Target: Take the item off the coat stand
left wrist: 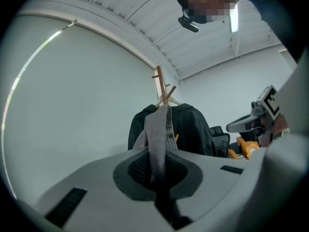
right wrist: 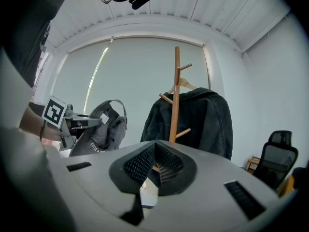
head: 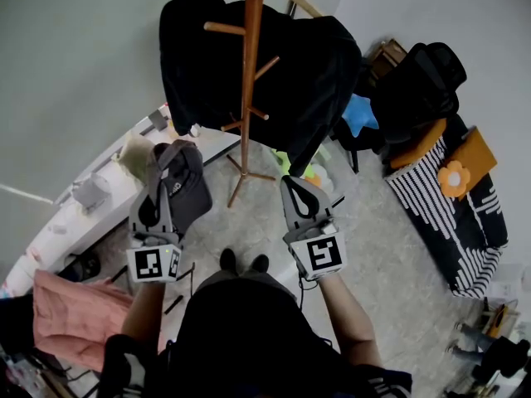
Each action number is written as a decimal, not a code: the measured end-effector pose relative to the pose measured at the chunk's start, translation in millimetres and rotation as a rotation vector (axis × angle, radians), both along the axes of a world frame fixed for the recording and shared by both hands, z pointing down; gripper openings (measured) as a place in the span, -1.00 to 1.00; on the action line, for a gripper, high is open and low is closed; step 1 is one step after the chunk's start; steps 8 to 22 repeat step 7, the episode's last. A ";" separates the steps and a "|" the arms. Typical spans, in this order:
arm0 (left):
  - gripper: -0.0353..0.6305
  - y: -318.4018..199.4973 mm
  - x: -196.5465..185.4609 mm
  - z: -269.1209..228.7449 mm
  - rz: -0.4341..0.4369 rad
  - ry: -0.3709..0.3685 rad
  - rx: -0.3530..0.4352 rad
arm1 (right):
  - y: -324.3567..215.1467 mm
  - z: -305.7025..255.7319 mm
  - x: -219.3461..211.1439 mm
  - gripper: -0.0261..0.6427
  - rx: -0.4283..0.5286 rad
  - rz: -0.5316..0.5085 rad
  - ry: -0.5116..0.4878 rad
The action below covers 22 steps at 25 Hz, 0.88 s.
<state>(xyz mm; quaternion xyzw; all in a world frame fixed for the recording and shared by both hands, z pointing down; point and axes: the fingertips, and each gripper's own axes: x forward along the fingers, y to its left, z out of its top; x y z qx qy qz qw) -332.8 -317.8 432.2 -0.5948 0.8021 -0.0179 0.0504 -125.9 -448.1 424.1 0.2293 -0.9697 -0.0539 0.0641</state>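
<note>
A wooden coat stand point(head: 250, 56) rises ahead, with a black jacket point(head: 319, 81) draped over its pegs. Away from the stand, at the left, my left gripper point(head: 166, 157) is shut on a grey cap point(head: 187, 187). In the left gripper view a strip of the cap's grey fabric point(left wrist: 157, 129) runs up from between the closed jaws, with the stand point(left wrist: 161, 83) and jacket point(left wrist: 193, 129) behind it. My right gripper point(head: 292, 181) hangs near the stand's base, shut and empty. The right gripper view shows the stand point(right wrist: 176, 95), the jacket point(right wrist: 207, 120) and the held cap point(right wrist: 101, 129) at left.
A black office chair point(head: 423, 81) stands at the right, beside a striped cover point(head: 448, 214) with an orange flower cushion point(head: 454, 178). A white shelf point(head: 91, 193) with small items runs along the left wall. A pink cloth point(head: 66, 313) lies at lower left.
</note>
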 end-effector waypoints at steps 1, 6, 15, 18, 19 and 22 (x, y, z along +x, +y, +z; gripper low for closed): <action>-0.81 -0.3 0.2 -0.5 0.001 -0.002 0.001 | 0.0 -0.2 -0.1 -0.87 0.001 0.000 0.000; -0.81 -1.2 0.8 -1.7 -0.004 0.002 0.006 | -1.4 -0.6 0.4 -0.87 0.001 0.000 0.000; -0.81 -1.2 0.8 -1.3 -0.006 0.007 0.006 | -1.7 -0.5 0.5 -0.87 0.001 0.000 0.000; -0.81 -1.2 0.8 -1.3 -0.006 0.007 0.006 | -1.7 -0.5 0.5 -0.87 0.001 0.000 0.000; -0.81 -1.2 0.8 -1.3 -0.006 0.007 0.006 | -1.7 -0.5 0.5 -0.87 0.001 0.000 0.000; -0.81 -1.2 0.8 -1.3 -0.006 0.007 0.006 | -1.7 -0.5 0.5 -0.87 0.001 0.000 0.000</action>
